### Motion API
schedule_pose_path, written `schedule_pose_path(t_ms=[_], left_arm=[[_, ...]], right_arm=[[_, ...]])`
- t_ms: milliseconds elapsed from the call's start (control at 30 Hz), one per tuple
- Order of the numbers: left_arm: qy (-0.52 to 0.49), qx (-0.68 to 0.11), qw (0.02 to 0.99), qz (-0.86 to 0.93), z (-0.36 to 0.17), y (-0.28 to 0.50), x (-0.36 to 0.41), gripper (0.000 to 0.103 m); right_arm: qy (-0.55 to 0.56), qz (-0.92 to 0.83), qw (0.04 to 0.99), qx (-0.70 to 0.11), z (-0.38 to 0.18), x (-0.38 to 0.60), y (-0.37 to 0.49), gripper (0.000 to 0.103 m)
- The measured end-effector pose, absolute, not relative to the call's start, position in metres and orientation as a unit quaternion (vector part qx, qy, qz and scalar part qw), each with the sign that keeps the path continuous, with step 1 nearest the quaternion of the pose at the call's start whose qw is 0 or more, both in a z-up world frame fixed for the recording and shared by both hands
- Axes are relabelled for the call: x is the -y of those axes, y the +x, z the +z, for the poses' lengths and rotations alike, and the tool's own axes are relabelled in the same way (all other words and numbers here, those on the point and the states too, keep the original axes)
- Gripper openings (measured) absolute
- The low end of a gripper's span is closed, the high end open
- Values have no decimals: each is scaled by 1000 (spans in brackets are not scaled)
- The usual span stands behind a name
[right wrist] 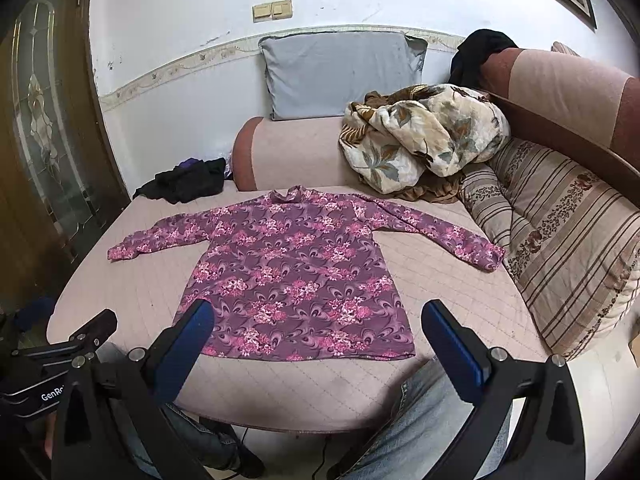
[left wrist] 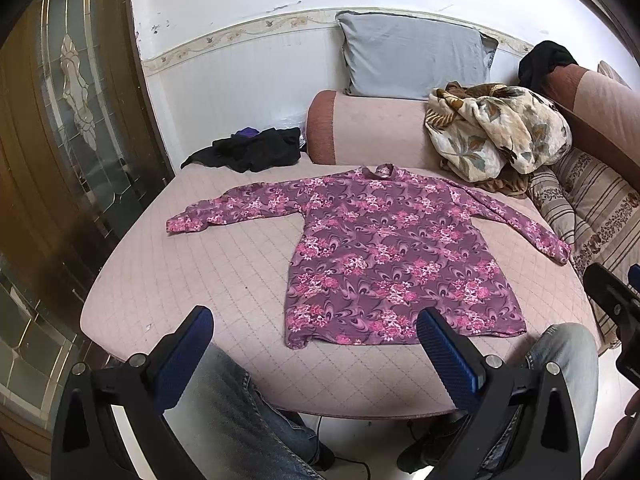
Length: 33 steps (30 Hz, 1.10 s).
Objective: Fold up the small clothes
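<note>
**Floral top laid out flat, both grippers hanging back with nothing in them**

So the purple floral top (left wrist: 384,256) is spread face-up on the pinkish quilted bed (left wrist: 208,280), collar pointing at the far wall, hem nearest the person, both sleeves stretched out to the sides. Its long axis runs straight away from the grippers, which is really what the next move hinges on.

The left gripper (left wrist: 316,344) is spread wide with nothing between the blue pads, hovering over the near edge of the bed by the person's knees in jeans (left wrist: 240,412). From its view the top sits ahead and off to the right, with the hem's left corner just beyond it. The right gripper (right wrist: 318,338) is just as wide and empty, and lines up more squarely with the hem.

My guess: each side takes its own sleeve or hem corner, since neither is clearly closer overall. The right sleeve cuff ends up near the striped cushion (right wrist: 568,240), so that reach looks a bit more cramped. Black clothes (left wrist: 252,152) and a crumpled blanket (left wrist: 492,132) sit farther back, well apart from the top.
</note>
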<state>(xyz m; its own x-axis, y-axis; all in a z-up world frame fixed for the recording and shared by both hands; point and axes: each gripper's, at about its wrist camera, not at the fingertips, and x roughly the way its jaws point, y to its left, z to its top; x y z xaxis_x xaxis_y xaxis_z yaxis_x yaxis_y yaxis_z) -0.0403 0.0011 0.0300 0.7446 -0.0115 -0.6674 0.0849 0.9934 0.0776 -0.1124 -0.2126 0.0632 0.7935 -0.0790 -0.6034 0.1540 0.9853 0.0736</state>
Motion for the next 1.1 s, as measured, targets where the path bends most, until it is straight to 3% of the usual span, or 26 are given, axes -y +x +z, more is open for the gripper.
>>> schedule_pose_path(t_ms=[667, 1100], left_arm=[[50, -363, 930, -22, 25, -36, -7, 103], [53, -381, 923, -15, 15, -21, 0, 103]], right_arm=[[56, -54, 957, -280, 65, 210, -114, 103], [90, -52, 937, -335, 53, 218, -97, 103]])
